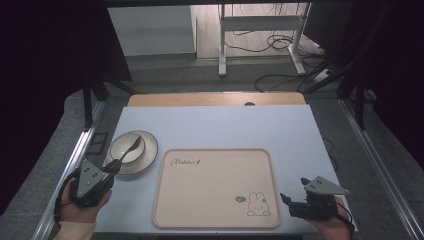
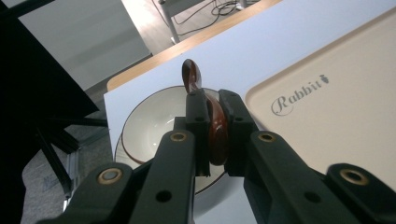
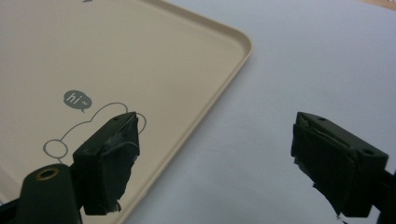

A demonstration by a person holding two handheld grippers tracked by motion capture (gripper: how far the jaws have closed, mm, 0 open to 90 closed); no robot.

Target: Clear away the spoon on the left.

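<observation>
High view: the spoon (image 1: 127,151) is lifted by its handle in the left gripper (image 1: 111,167), its head over the bowl (image 1: 128,147) at nine o'clock of the empty tray (image 1: 216,187); placing it remains, I judge.

Left gripper view: jaws clamp the spoon's handle.

Right gripper view: the right gripper (image 3: 215,154) gapes wide, holding nothing.

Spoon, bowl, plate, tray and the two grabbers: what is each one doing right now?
left gripper: shut on the spoon's handle.
spoon: brown, clamped, its scoop end over the bowl.
bowl: upright on the plate.
plate: flat on the table, left of the tray.
tray: flat, nothing on it.
right gripper: open, holding nothing, by the tray's corner.
</observation>
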